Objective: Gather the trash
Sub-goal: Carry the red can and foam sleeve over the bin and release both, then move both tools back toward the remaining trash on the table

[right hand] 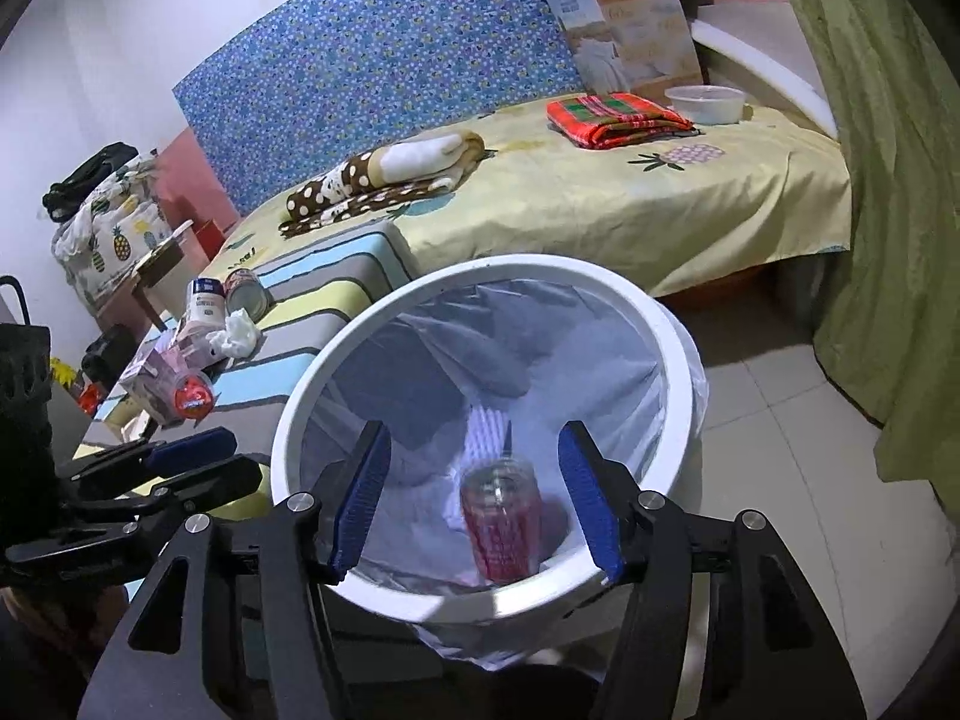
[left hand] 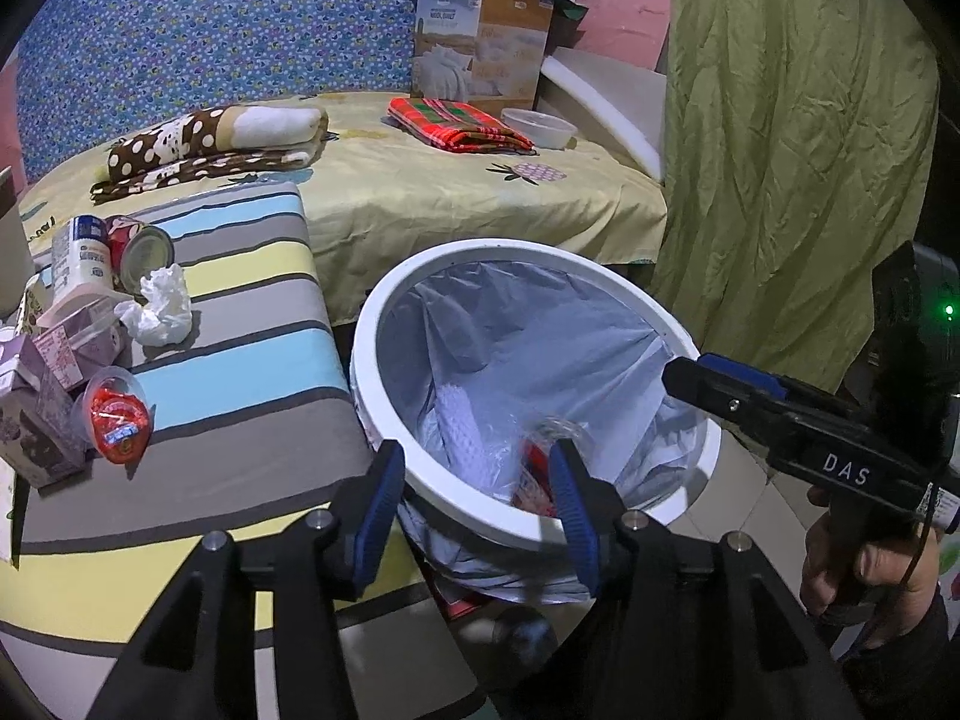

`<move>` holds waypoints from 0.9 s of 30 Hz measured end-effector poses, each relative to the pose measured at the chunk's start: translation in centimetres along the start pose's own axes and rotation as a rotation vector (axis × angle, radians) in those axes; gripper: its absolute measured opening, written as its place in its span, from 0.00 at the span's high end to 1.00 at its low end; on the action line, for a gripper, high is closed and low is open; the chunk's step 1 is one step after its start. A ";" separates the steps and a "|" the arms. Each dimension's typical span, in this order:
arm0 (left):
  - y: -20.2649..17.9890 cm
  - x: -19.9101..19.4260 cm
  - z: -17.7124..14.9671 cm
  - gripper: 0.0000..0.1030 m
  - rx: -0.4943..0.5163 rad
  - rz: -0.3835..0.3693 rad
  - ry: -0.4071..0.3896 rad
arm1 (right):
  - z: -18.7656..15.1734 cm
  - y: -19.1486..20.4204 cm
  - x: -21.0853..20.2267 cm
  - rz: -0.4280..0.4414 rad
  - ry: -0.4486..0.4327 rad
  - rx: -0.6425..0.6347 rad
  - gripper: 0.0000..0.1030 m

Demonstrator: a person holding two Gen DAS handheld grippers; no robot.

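A white bin (left hand: 384, 312) with a grey liner stands on the floor beside a striped bench (left hand: 252, 360). My left gripper (left hand: 477, 510) hangs open over the bin's near rim with nothing between its pads. My right gripper (right hand: 474, 504) is open above the bin mouth (right hand: 672, 348). A blurred clear cup with red contents (right hand: 501, 522) sits lower down between its pads and touches neither. On the bench lie a white bottle (left hand: 81, 258), a can (left hand: 141, 252), a crumpled tissue (left hand: 159, 306), purple cartons (left hand: 42, 396) and a red-lidded cup (left hand: 117, 420). The right gripper (left hand: 696, 375) also shows in the left wrist view.
Behind the bench is a bed with a yellow sheet (left hand: 456, 192), a dotted brown blanket (left hand: 216, 138), a red plaid cloth (left hand: 462, 126), a white bowl (left hand: 540, 126) and a cardboard box (left hand: 480, 54). A green curtain (left hand: 798, 150) hangs at the right over the tiled floor (right hand: 780, 432).
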State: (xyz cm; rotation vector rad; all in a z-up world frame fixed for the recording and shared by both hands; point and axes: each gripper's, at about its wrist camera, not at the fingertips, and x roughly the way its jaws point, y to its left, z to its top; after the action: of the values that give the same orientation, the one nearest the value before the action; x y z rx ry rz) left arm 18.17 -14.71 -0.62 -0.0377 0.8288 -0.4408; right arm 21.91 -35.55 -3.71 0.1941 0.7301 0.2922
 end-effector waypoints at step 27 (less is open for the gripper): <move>4.4 -5.9 -4.4 0.50 -0.131 0.107 -0.083 | -2.0 7.6 -1.0 0.132 0.043 -0.105 0.42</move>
State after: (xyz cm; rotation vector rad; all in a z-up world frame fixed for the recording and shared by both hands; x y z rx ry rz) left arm 13.18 -7.75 -0.36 -0.1320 0.7730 -0.2820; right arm 18.37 -28.57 -2.41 0.1370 0.7442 0.4603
